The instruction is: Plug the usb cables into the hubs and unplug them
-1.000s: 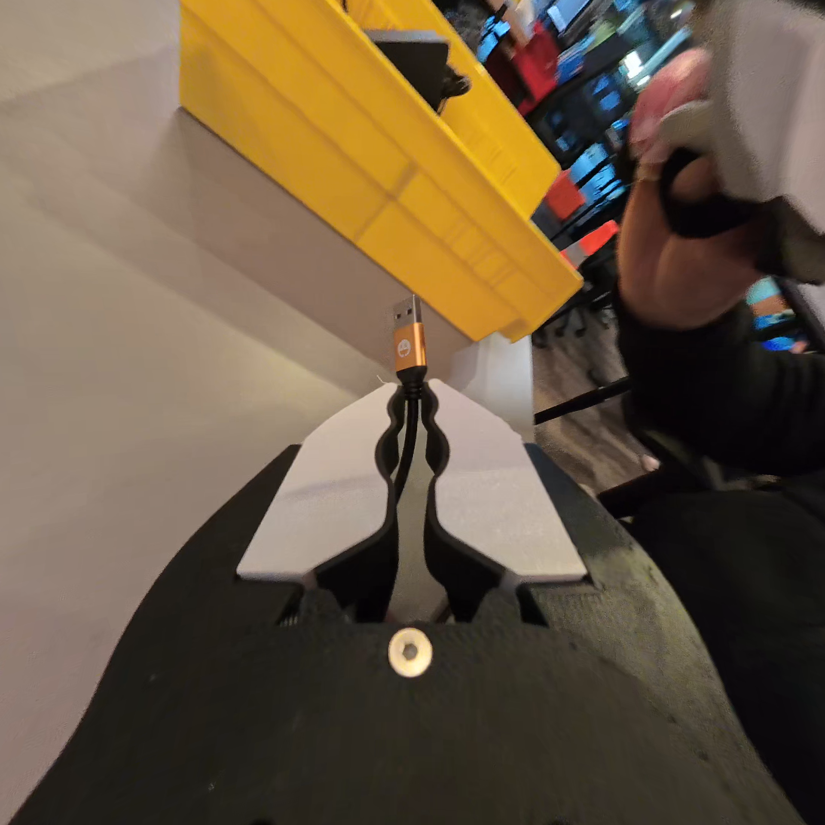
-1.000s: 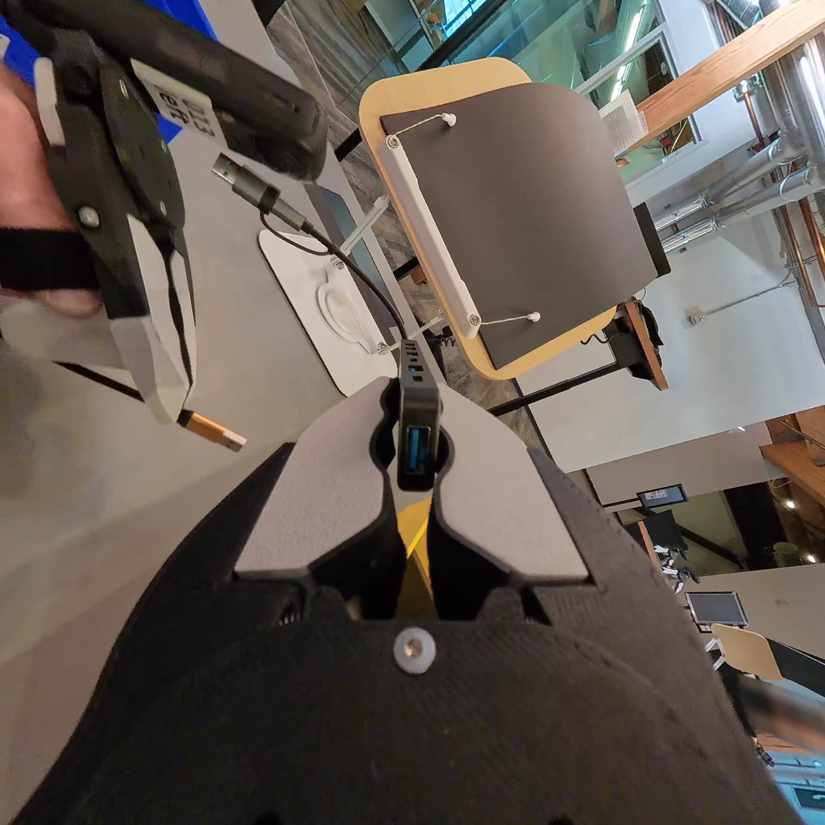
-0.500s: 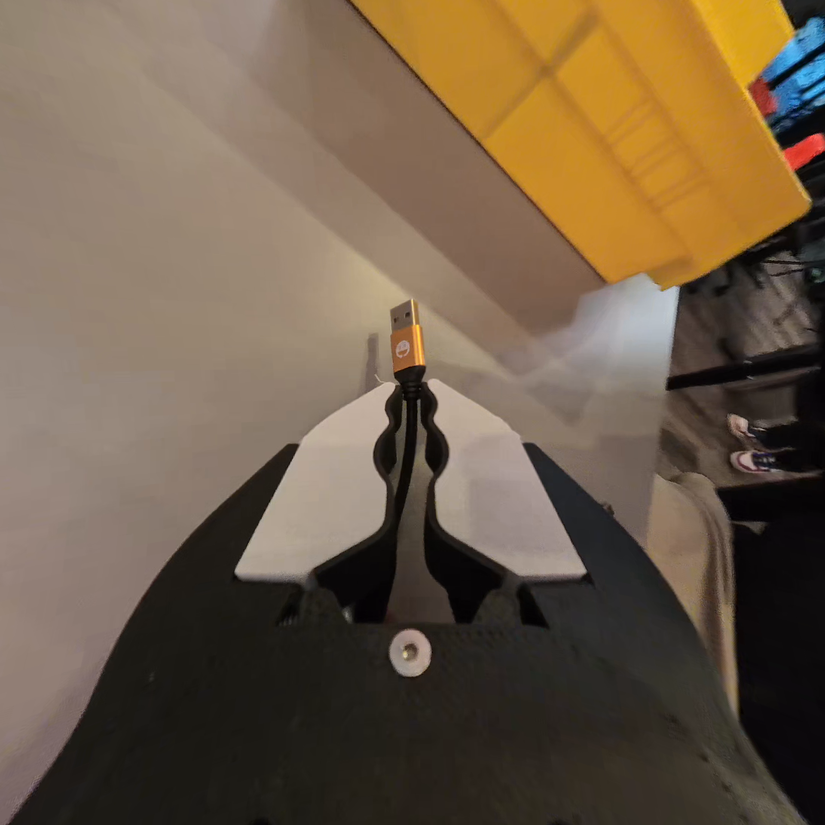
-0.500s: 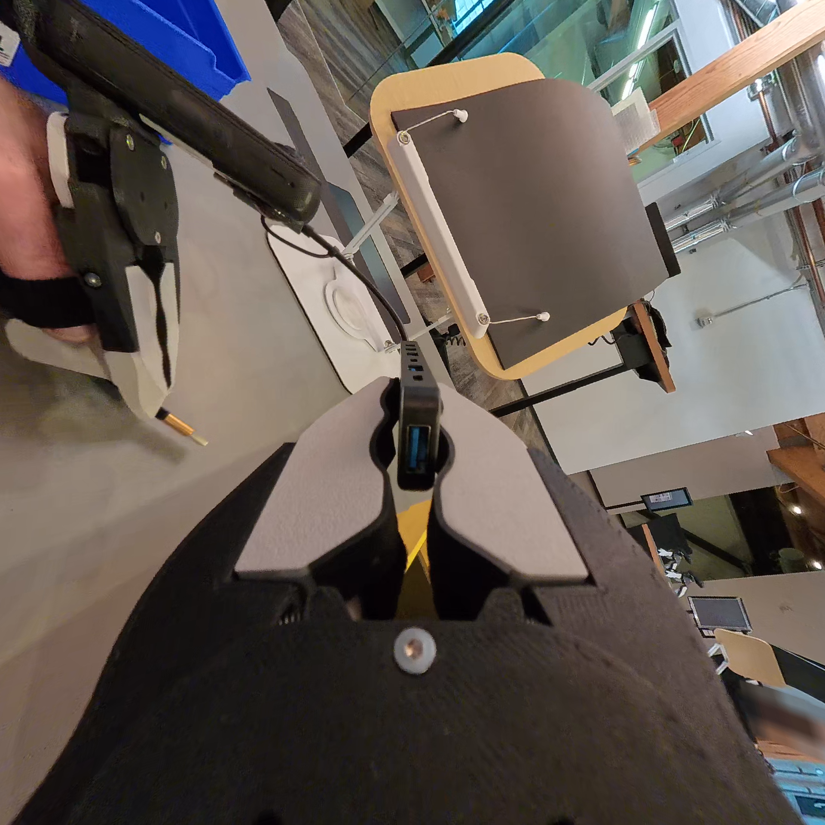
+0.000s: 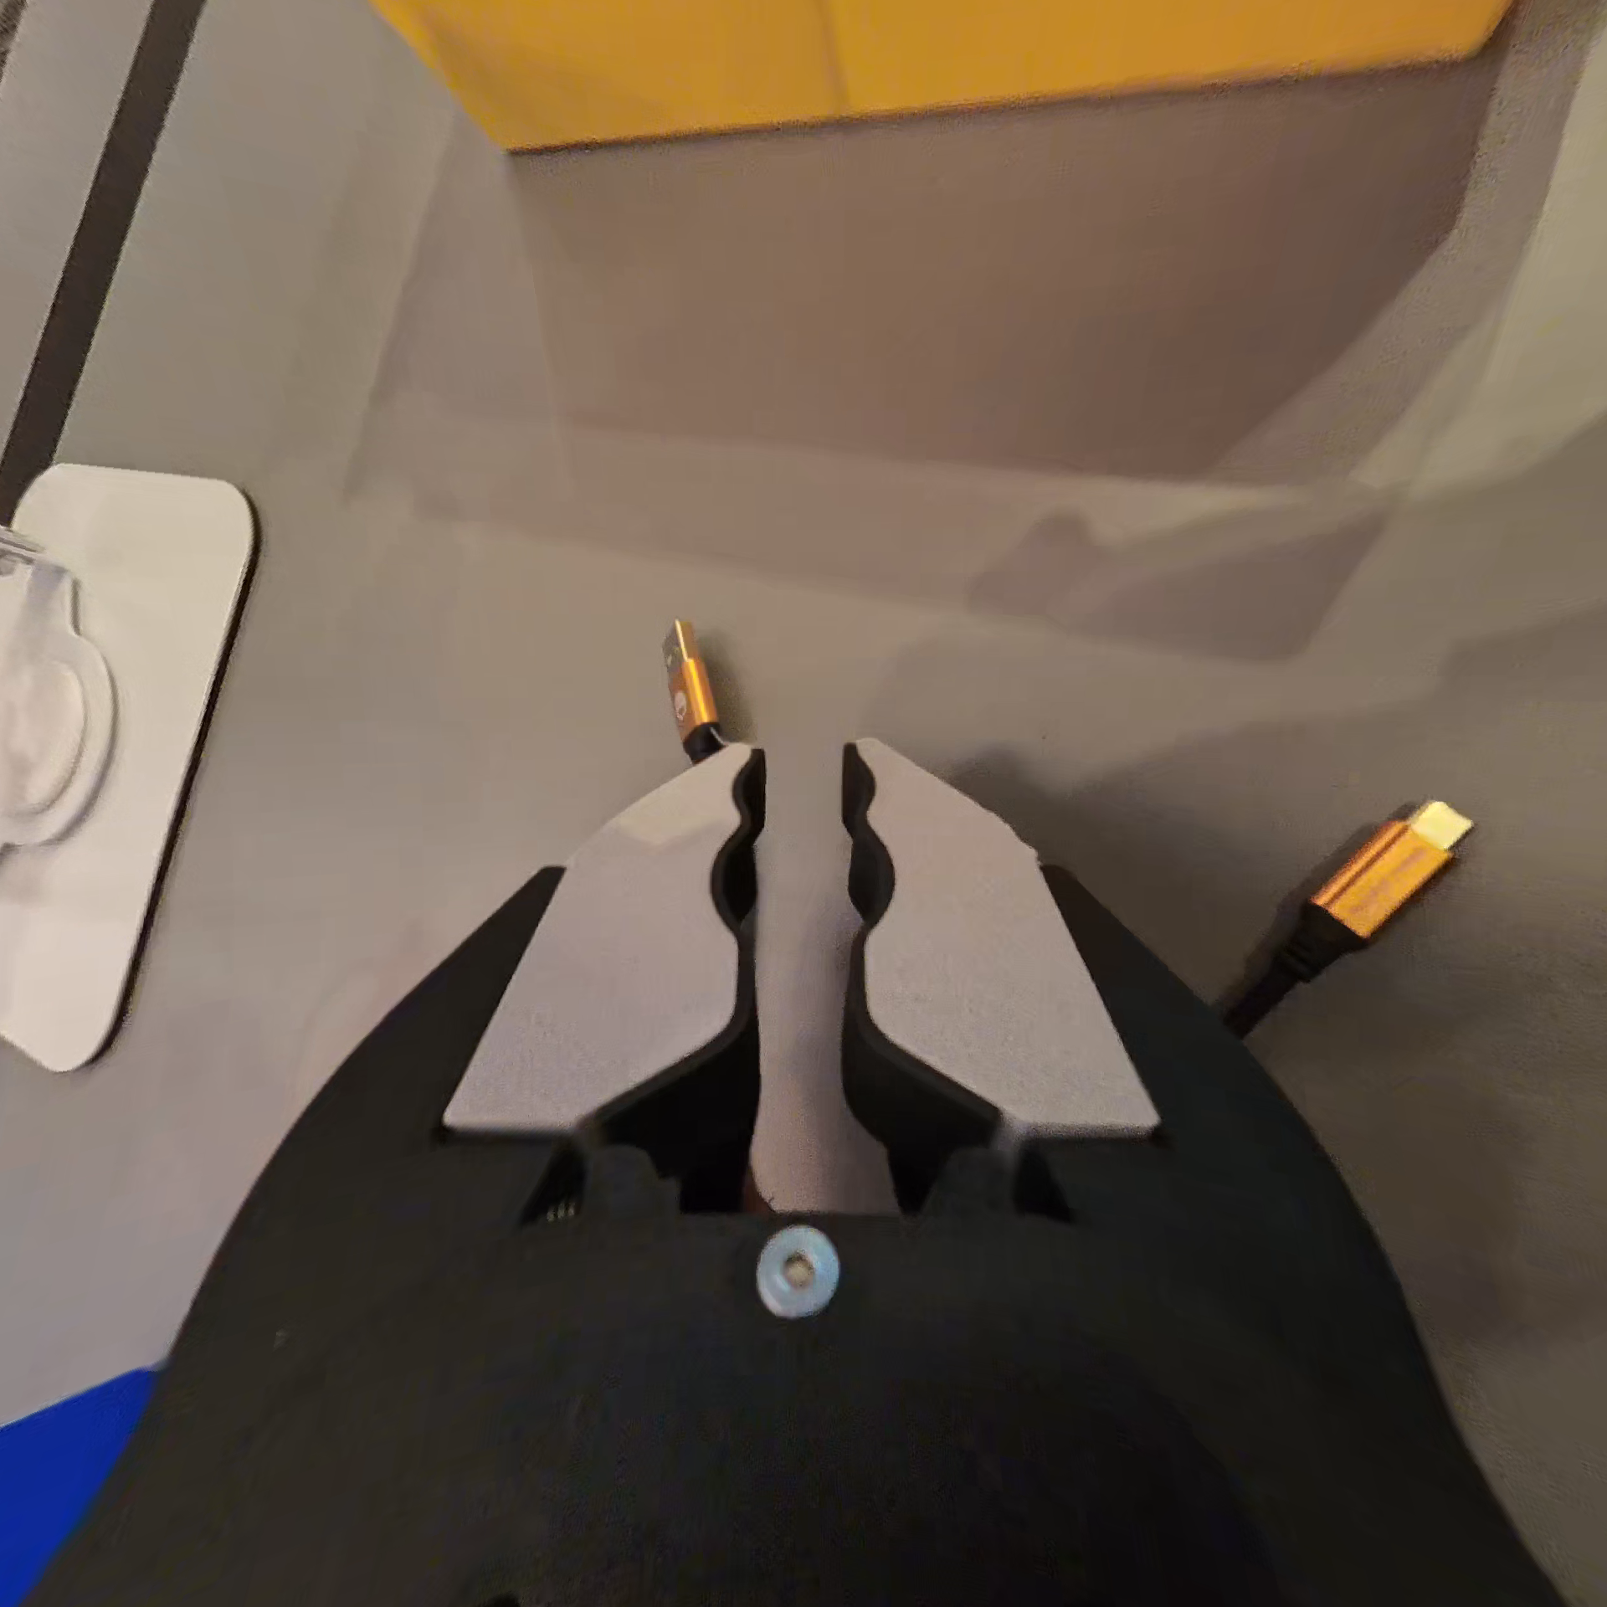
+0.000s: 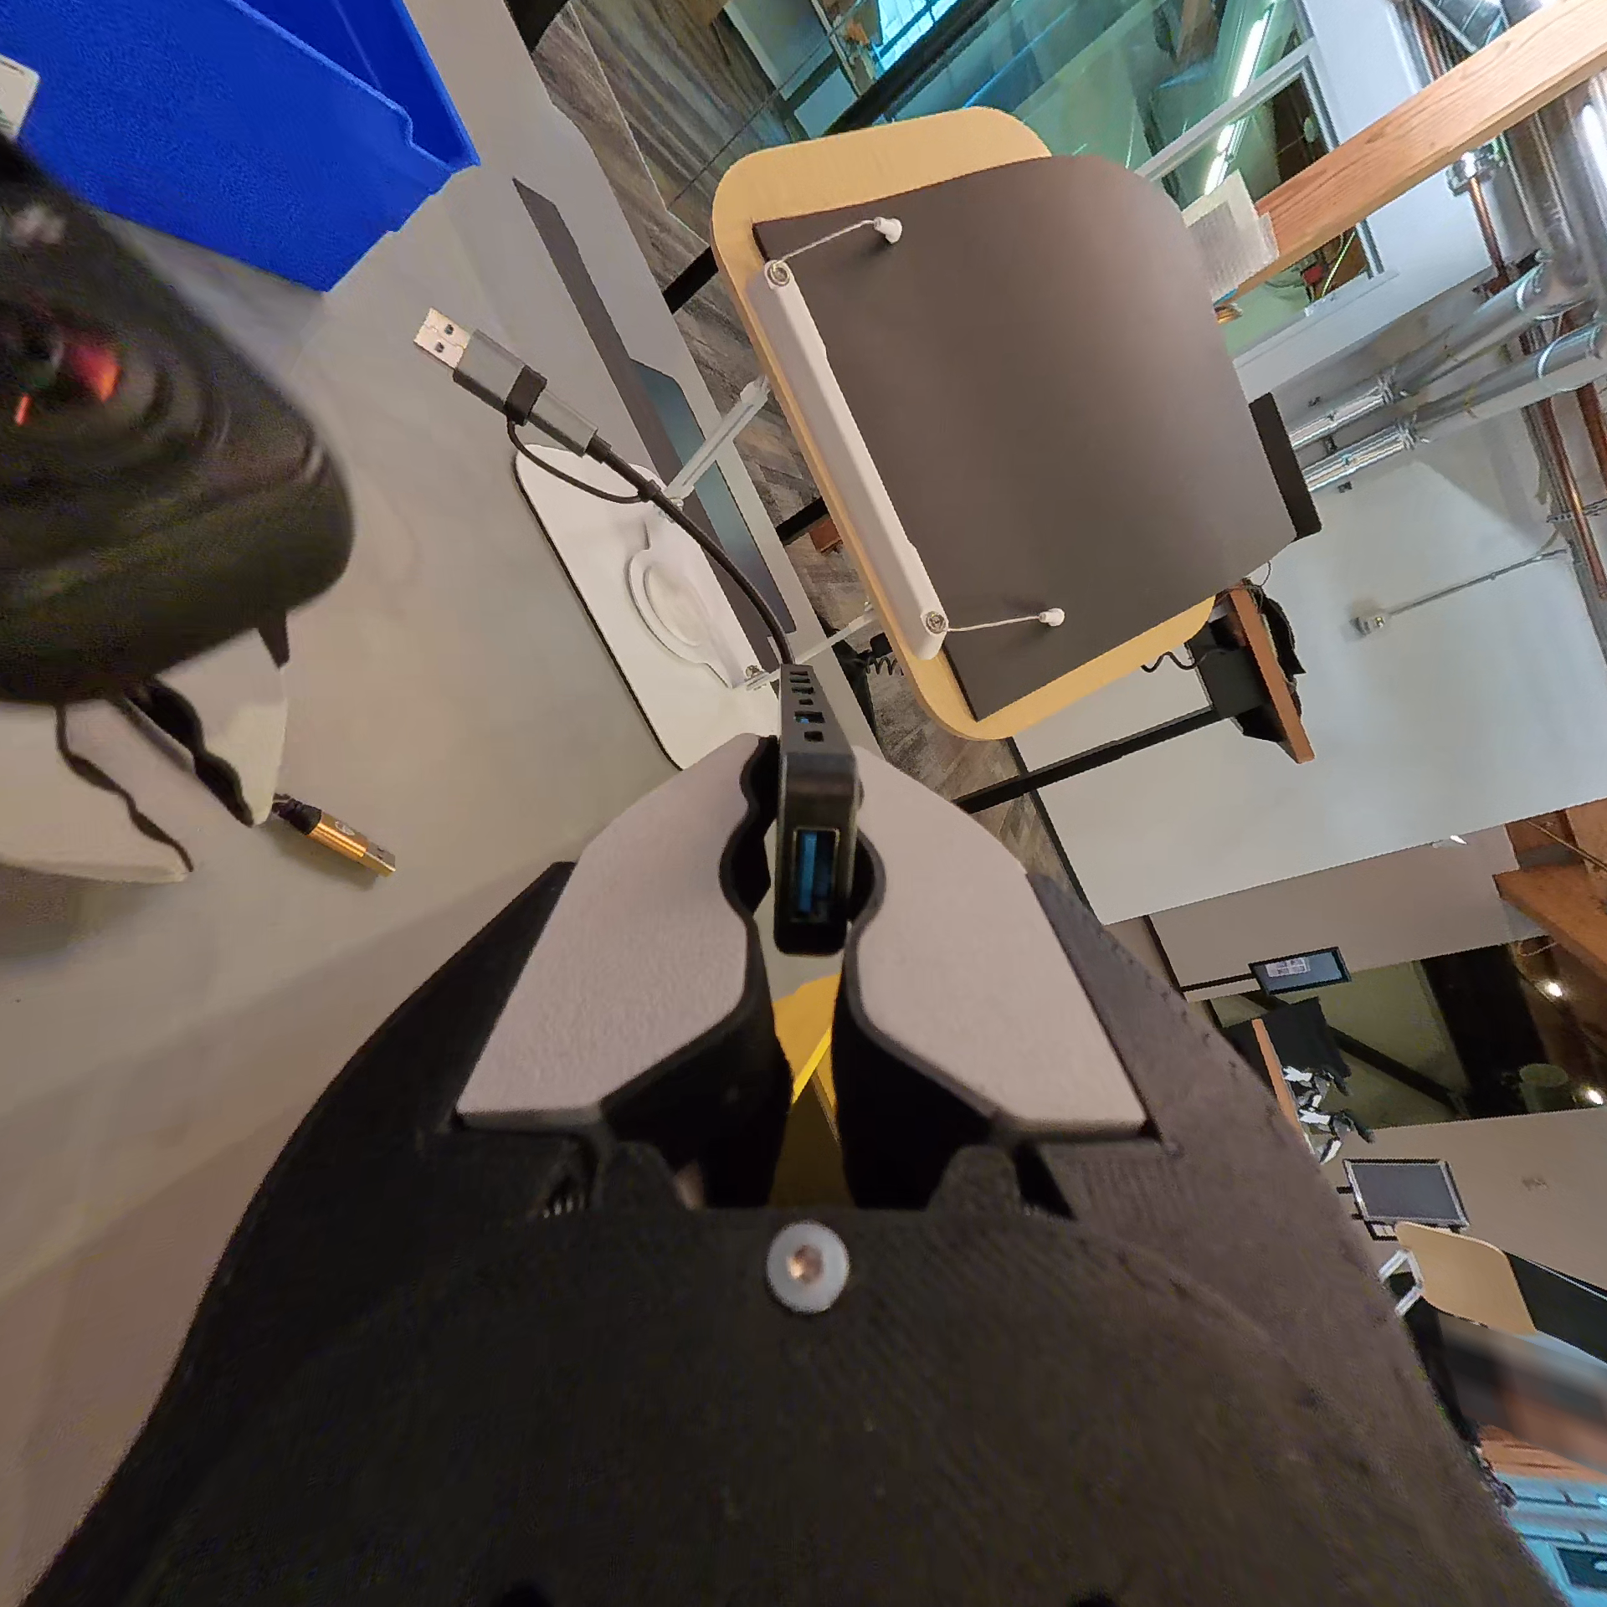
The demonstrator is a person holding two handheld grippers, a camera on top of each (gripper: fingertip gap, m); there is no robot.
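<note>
Left gripper point(image 5: 803, 765) jaws apart, empty; orange USB-A plug point(image 5: 690, 687) on tabletop point(image 5: 435, 696). Right gripper point(image 6: 804, 774) jaws clamp black USB hub point(image 6: 813, 835). No legible writing.

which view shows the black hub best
The right wrist view. The black hub sits clamped edge-on between the right gripper fingers, sharp and central, its blue port facing the camera and its grey lead trailing onto the table. The left wrist view shows nothing of it, only the open left gripper.
</note>
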